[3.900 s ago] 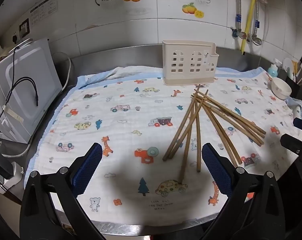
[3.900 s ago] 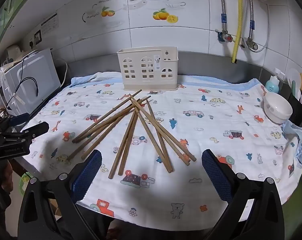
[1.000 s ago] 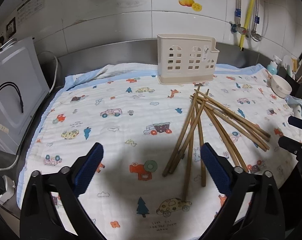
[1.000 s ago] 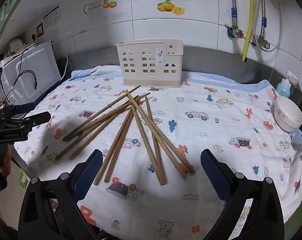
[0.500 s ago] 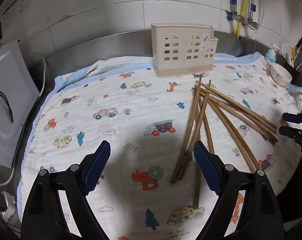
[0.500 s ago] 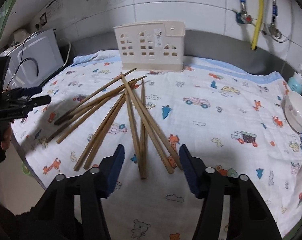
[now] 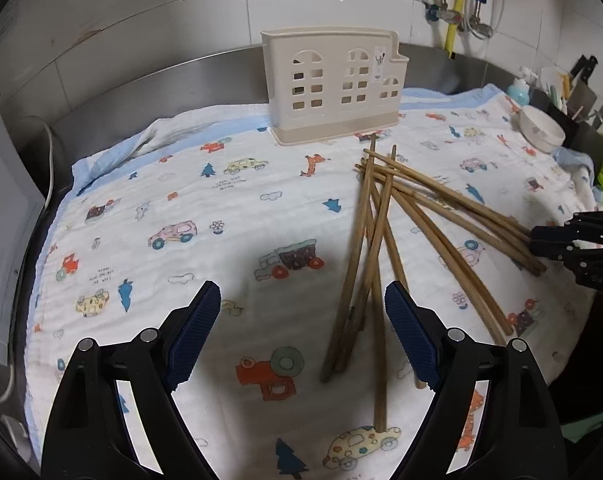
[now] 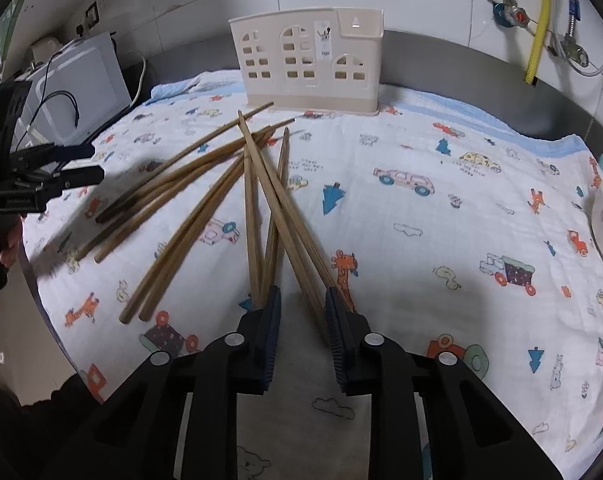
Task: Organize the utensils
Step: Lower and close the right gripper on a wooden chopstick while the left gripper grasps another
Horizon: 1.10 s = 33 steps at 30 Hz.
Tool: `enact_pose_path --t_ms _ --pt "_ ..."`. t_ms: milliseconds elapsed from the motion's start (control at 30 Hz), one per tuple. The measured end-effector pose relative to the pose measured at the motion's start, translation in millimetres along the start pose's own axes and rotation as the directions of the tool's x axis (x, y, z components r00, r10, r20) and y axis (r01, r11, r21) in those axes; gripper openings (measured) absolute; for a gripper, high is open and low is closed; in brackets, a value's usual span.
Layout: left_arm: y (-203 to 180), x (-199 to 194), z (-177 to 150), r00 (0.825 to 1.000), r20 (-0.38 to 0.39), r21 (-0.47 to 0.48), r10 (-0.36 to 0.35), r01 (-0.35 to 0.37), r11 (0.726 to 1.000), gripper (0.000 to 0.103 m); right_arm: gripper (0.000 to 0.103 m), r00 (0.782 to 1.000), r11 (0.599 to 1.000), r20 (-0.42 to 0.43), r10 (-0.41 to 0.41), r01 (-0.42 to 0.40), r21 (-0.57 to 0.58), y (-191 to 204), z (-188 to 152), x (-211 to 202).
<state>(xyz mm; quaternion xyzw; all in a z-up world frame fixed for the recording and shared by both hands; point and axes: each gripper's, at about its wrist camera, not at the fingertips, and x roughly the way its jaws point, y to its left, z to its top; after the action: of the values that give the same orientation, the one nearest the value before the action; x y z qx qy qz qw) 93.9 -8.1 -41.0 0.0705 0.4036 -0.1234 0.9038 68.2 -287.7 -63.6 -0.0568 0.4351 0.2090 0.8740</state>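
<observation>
Several wooden chopsticks [image 7: 385, 236] lie fanned out on a cartoon-print cloth [image 7: 189, 216]; they also show in the right wrist view [image 8: 261, 200]. A beige perforated utensil holder [image 7: 333, 88] stands upright at the back, also in the right wrist view [image 8: 309, 64]. My left gripper [image 7: 301, 332] is open, hovering left of the near chopstick ends. My right gripper [image 8: 301, 312] is partly closed, its jaws on either side of the near ends of a few chopsticks, a gap still visible. It shows in the left wrist view [image 7: 549, 240] at the chopsticks' right ends.
A white bowl [image 7: 541, 132] and a knife rack [image 7: 581, 92] sit at the right. A white appliance with cables [image 8: 77, 88] stands at the left. Steel backsplash, tiled wall and yellow hose [image 8: 537, 20] lie behind. The counter edge runs along the cloth's near side.
Both grippers moved in toward the chopsticks and lower. The right gripper's jaws narrowed a lot and now flank the near chopstick ends. The left jaws narrowed slightly.
</observation>
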Motion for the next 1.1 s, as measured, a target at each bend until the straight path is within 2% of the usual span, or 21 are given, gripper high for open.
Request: enact_pose_path --t_ms 100,167,233,533,600,900,1100 --pt "-2.7 5.6 3.0 0.999 -0.03 0.027 -0.042 0.043 0.999 0.064 0.015 1.0 1.0 -0.004 -0.001 0.001 0.0 -2.8 -0.5 1.7" --pt "-5.4 12.0 4.5 0.995 -0.063 0.048 -0.074 0.077 0.996 0.038 0.012 1.0 1.0 0.0 0.002 -0.002 0.005 -5.2 -0.8 1.6" --pt "-5.6 19.4 4.4 0.99 -0.09 0.055 -0.107 0.112 0.992 0.026 0.011 1.0 1.0 -0.004 0.001 -0.001 0.004 -5.7 -0.4 2.4" --pt "-5.0 37.7 -0.6 0.98 -0.132 0.044 -0.15 0.157 0.987 0.022 0.011 1.0 1.0 -0.006 -0.004 0.004 -0.008 -4.9 -0.6 5.0" --pt "-4.0 41.1 -1.5 0.978 -0.14 0.041 -0.155 0.162 0.986 0.017 0.011 1.0 1.0 -0.006 -0.005 0.005 -0.013 -4.3 -0.4 5.0" --pt "-1.9 46.4 -7.3 0.98 -0.155 0.034 -0.128 0.135 0.99 0.017 0.011 1.0 0.999 -0.003 -0.017 0.017 -0.029 -2.2 -0.4 6.5" --pt "-10.5 45.1 -8.8 0.985 -0.15 0.065 -0.081 0.092 0.994 0.015 0.012 0.999 0.996 0.007 -0.053 0.053 -0.068 4.8 -0.6 9.3"
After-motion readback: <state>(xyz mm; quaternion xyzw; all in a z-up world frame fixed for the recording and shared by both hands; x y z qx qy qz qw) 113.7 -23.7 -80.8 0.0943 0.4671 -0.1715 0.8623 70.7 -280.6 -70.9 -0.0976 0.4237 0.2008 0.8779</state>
